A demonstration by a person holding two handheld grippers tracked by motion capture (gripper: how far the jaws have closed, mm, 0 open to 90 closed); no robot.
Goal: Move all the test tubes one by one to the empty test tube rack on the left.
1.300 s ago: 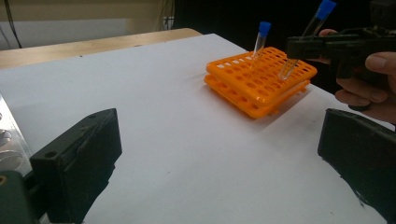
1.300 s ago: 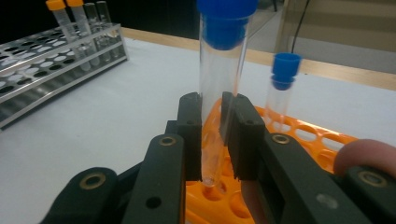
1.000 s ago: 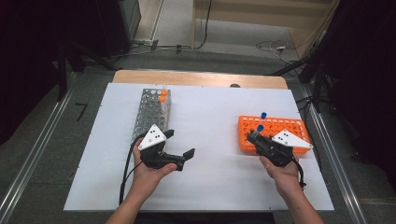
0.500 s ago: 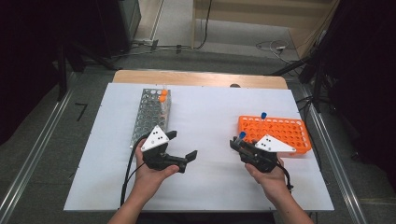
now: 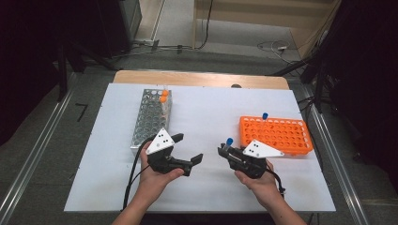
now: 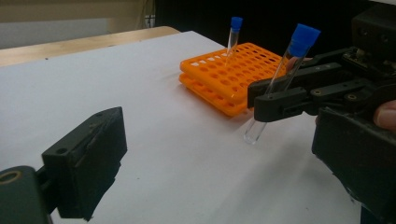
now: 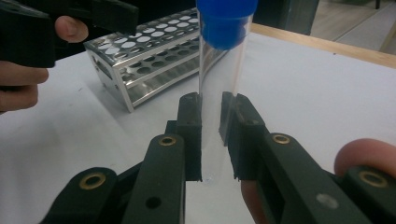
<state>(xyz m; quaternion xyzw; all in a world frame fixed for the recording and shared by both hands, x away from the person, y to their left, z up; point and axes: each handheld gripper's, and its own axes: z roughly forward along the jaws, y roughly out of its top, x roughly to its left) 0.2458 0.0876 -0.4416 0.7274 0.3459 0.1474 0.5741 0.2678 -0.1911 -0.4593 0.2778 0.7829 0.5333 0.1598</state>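
My right gripper [image 5: 223, 151] [image 7: 212, 107] is shut on a clear test tube with a blue cap [image 5: 229, 141] [image 7: 220, 70] [image 6: 285, 79], held upright just above the white table, left of the orange rack [image 5: 277, 136] [image 6: 224, 79]. Another blue-capped tube [image 5: 265, 116] [image 6: 233, 37] stands in that rack's far edge. My left gripper [image 5: 188, 148] hovers near the table's middle, facing the right one. It is open, its jaws have just been closing a little, and nothing is between them. The metal rack [image 5: 152, 117] [image 7: 149, 51] behind it holds orange-capped tubes [image 5: 163, 96].
The white table top [image 5: 211, 108] ends in a wooden strip [image 5: 202, 78] at the far side. Metal rails [image 5: 328, 154] run along both sides of the table. Cables lie on the floor beyond.
My right gripper has carried the blue-capped tube leftward, away from the orange rack and toward the left gripper. The left hand has hardly moved.
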